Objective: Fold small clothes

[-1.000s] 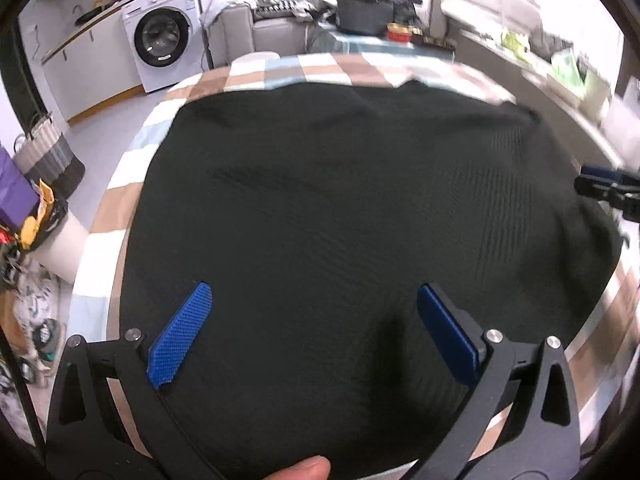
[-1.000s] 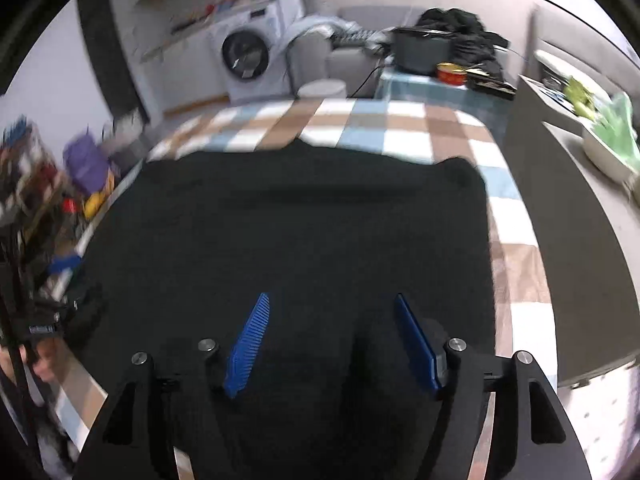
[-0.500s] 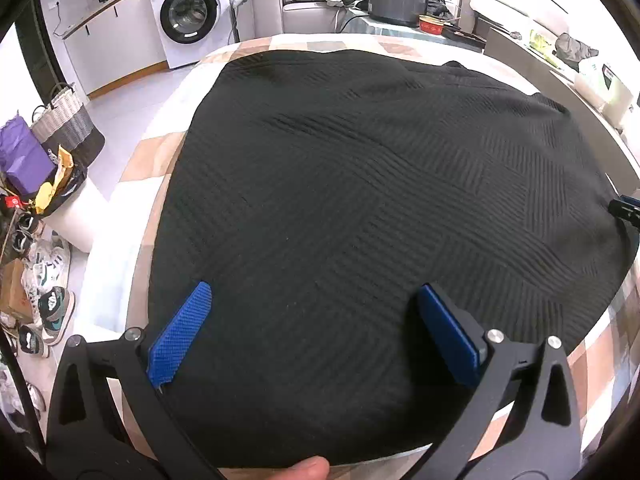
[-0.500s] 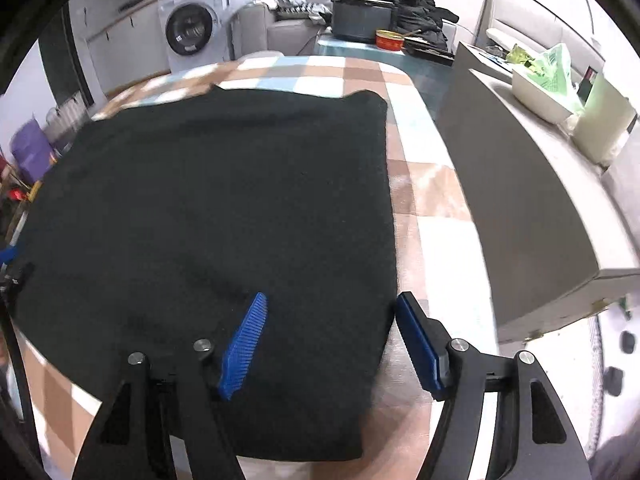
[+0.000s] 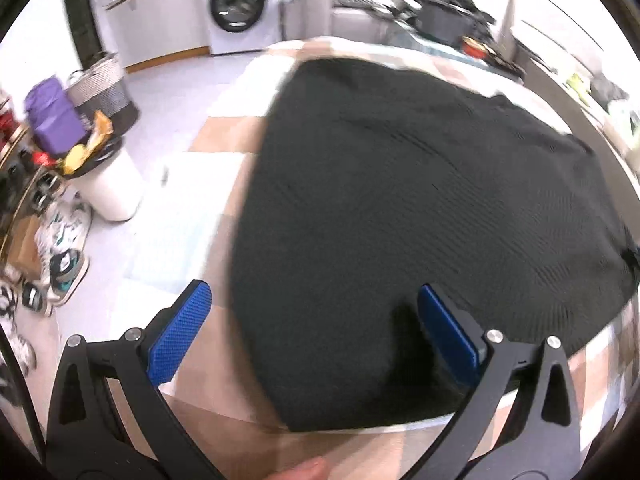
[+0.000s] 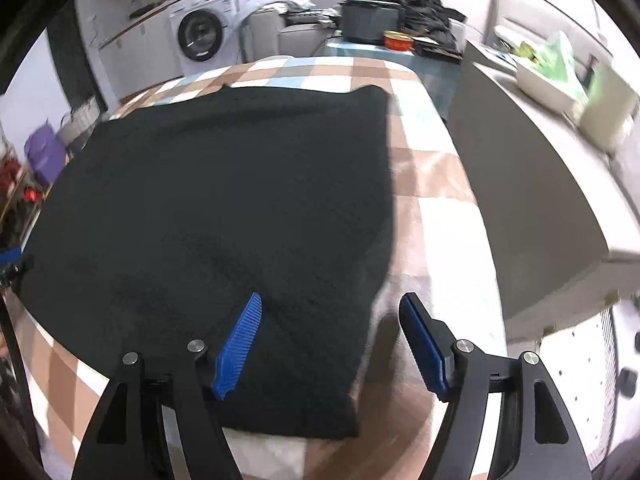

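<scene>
A black knit garment [image 5: 420, 208] lies spread flat on the checked tablecloth [image 5: 192, 240]; it also shows in the right wrist view [image 6: 224, 208]. My left gripper [image 5: 312, 320] is open and empty, straddling the garment's near left edge. My right gripper [image 6: 332, 332] is open and empty, straddling the garment's near right edge, with its left finger [image 6: 240, 340] over the cloth and its right finger [image 6: 424, 344] over the tablecloth [image 6: 440, 232]. The left gripper's tip shows at the far left in the right wrist view [image 6: 10, 260].
A grey counter [image 6: 532, 200] stands along the table's right side, with a white bowl [image 6: 548, 84] on it. A white bin [image 5: 108, 184], a basket [image 5: 100, 92] and shoes [image 5: 60, 256] sit on the floor to the left. A washing machine [image 6: 204, 36] and a cluttered table [image 6: 380, 28] are behind.
Both grippers have moved outward, the left one to the garment's left edge and the right one further over its right edge. The garment has stayed flat.
</scene>
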Demonstrator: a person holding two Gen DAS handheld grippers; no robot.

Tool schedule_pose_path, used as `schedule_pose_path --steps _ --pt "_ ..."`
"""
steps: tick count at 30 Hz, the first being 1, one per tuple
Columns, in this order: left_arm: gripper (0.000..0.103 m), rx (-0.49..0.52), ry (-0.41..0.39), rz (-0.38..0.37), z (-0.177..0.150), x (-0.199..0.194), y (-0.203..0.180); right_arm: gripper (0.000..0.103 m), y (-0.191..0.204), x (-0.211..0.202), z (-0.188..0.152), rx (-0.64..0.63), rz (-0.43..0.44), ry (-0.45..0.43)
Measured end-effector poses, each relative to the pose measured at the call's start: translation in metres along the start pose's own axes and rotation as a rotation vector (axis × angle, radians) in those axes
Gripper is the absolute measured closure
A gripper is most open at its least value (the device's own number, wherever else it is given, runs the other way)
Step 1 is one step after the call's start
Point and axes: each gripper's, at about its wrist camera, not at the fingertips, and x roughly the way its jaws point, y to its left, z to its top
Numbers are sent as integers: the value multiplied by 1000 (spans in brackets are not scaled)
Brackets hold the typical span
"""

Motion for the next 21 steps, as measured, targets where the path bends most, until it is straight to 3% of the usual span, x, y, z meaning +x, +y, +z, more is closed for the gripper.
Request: schedule_pose_path --steps 5,9,12,16,18,20,21 --pt "1 0 8 -29 10 0 11 32 -27 -15 -6 106 9 -37" --pt "1 11 11 -89 11 -2 6 46 -49 -22 -14 177 141 -41" --pt "1 40 11 -72 10 -2 -2 46 -50 -23 -20 184 151 -23" --pt "7 64 15 -97 10 2 -11 50 -45 -13 -17 209 306 3" --pt "13 76 28 -95 9 8 -16 53 -39 -12 -16 181 324 0" --pt "21 91 35 -85 8 12 -19 72 -29 -8 -11 164 356 -1" --pt "23 97 39 -79 8 14 -21 75 -24 -7 -10 145 358 -8"
